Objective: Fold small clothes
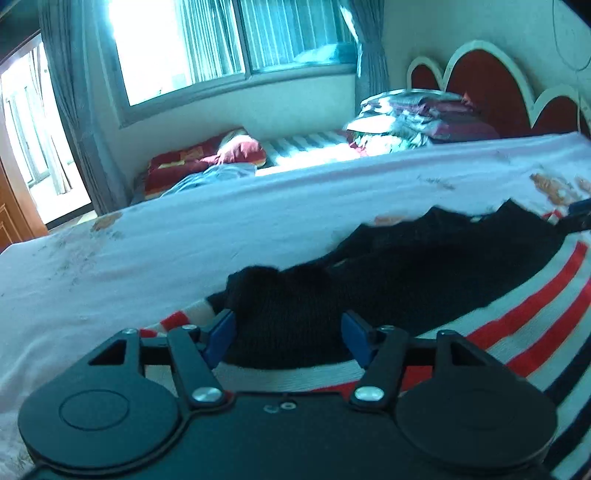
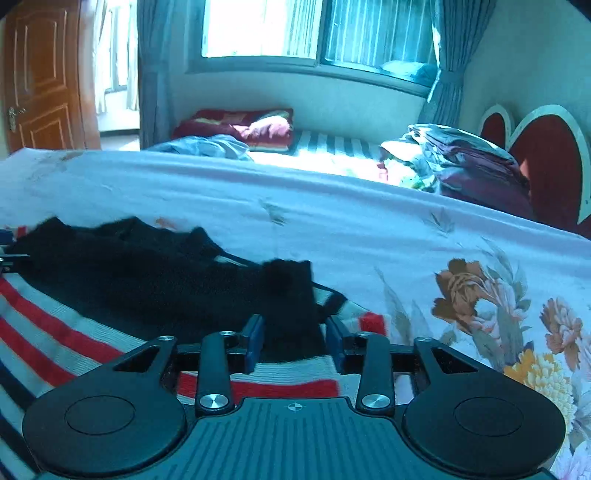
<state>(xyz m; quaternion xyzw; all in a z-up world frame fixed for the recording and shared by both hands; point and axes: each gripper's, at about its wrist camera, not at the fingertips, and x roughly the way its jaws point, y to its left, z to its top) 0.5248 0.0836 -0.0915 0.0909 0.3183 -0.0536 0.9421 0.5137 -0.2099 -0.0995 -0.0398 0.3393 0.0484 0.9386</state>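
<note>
a small knitted sweater (image 1: pixel 424 280), black over its upper part and banded in white, red and navy lower down, was seen spread on the bed sheet (image 1: pixel 184 229), with its striped body nearest both cameras. the black part lay rumpled across the middle, and the same garment (image 2: pixel 122 273) was shown from the other side in the right wrist view. one black sleeve end (image 1: pixel 273 295) was found between the blue pads of the left claw (image 1: pixel 288 338), which stood released, its jaws well apart with the cloth lying loosely in the gap. the other black sleeve end (image 2: pixel 291 295) was met by the right claw (image 2: pixel 293 341), whose jaws stood narrower on either side of the fabric; whether that cloth was actually pinched could not be told.

as a judgement, the fold was reckoned to be at an early stage: the sleeves appeared to be brought in over the body, yet no neat rectangle had been formed, and the body itself was left to be doubled over and smoothed.

farther out, the floral print (image 2: pixel 498 306) of the sheet was shown beside the right claw. beyond the bed, a stack of folded bedding (image 1: pixel 417 118) was seen against a red headboard (image 1: pixel 495 88), a red pillow (image 2: pixel 251 125) lay under the window (image 2: pixel 266 29), and a wooden door (image 2: pixel 40 74) was seen at the left.
</note>
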